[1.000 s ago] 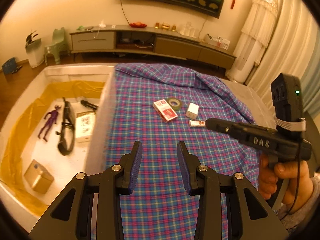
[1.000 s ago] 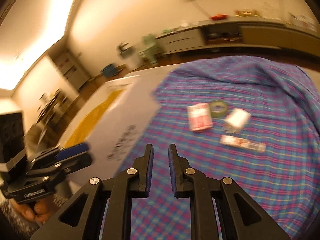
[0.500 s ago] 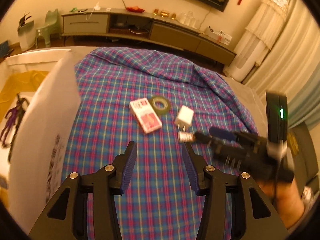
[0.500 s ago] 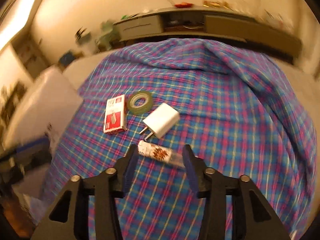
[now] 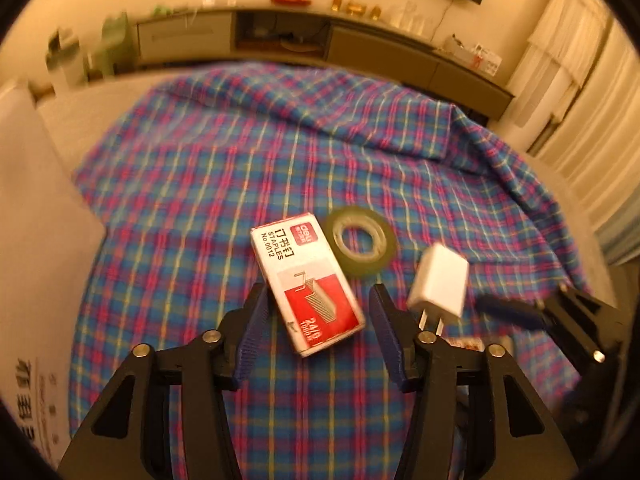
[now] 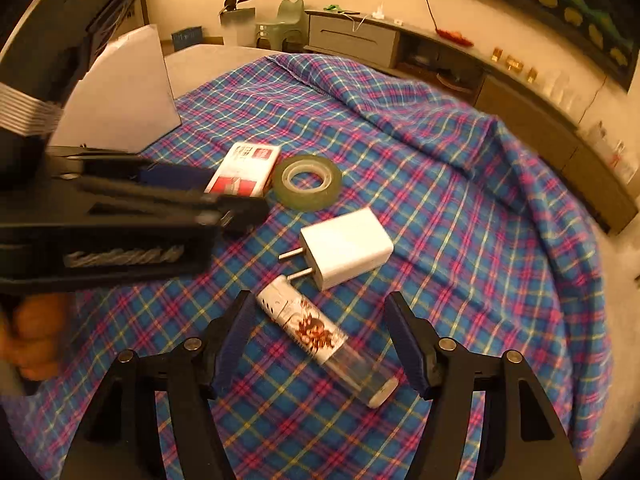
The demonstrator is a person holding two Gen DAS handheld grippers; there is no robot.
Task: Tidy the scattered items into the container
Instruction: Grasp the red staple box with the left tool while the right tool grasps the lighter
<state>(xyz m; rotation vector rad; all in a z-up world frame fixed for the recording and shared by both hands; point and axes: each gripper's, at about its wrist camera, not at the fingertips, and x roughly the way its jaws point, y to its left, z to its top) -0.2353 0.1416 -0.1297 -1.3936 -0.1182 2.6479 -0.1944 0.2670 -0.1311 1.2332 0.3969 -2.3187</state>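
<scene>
A red and white staples box (image 5: 306, 284) lies on the plaid cloth (image 5: 200, 208), its near end between the fingers of my open left gripper (image 5: 320, 334). A tape roll (image 5: 360, 246) and a white charger plug (image 5: 440, 282) lie to its right. In the right wrist view my open right gripper (image 6: 320, 340) straddles a small printed tube (image 6: 320, 334). The charger (image 6: 346, 248), tape roll (image 6: 307, 182) and staples box (image 6: 246, 168) lie beyond it. The white container's wall (image 5: 36, 220) stands at the left; its inside is hidden.
The left gripper's body (image 6: 120, 216) crosses the left of the right wrist view, partly covering the staples box. The right gripper (image 5: 560, 320) shows at the right edge of the left wrist view. A long TV cabinet (image 5: 320, 44) stands along the far wall.
Both grippers have moved forward and down onto the items and opened wider. The left now frames the staples box, the right the printed tube. The container's inside has left view.
</scene>
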